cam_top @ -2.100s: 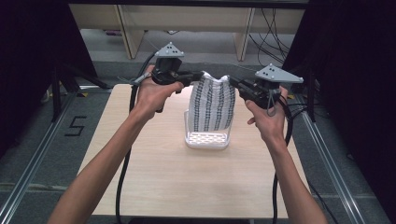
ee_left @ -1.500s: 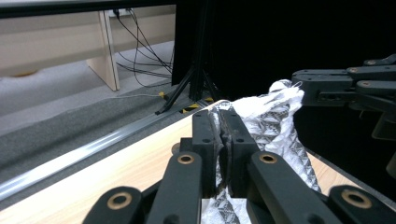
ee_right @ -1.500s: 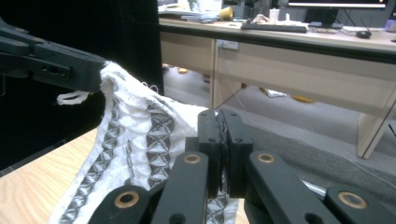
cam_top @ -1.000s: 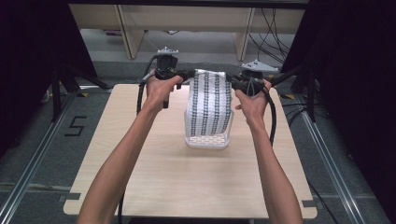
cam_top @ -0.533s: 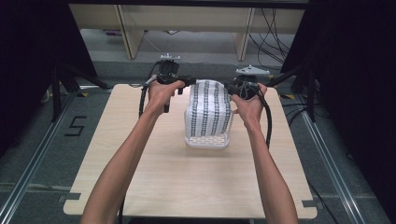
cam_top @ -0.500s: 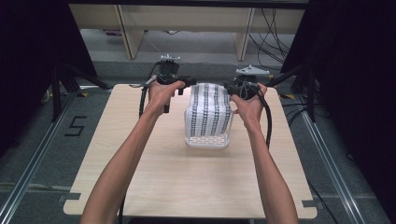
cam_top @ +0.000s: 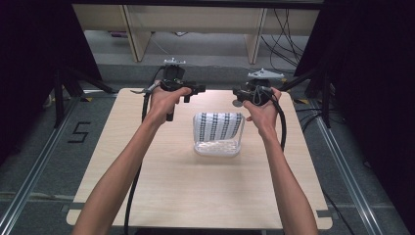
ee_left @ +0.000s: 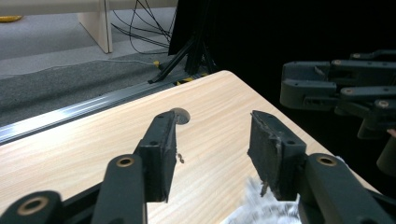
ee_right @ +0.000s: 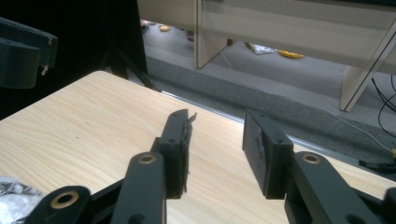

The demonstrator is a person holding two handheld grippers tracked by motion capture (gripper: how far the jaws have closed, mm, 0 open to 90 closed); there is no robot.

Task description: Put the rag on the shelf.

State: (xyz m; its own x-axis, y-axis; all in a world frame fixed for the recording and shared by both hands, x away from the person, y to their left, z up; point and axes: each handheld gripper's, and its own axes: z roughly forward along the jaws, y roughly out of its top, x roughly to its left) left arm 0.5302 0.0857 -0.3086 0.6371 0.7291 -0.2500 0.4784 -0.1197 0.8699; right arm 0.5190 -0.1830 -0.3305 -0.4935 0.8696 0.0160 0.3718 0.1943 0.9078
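cloth (cam_top: 218,133) lies between, below both hand-held grippers.

Black-and-white patterned bag (cam_top: 218,128), pale wood table (cam_top: 195,191)

Both tongs, left tongs (ee_left: 212,161) and right tongs (ee_right: 215,151), are black, with brass-coloured pivot pins (pads scuffed); black cables (cam_top: 282,122) trail behind; forearms bare.

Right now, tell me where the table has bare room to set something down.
The near half of the table, between the patterned bag and the front edge, is bare apart from the forearms crossing it. Strips left and right of the bag are free too. The far edge is crowded by the left gripper and right gripper.
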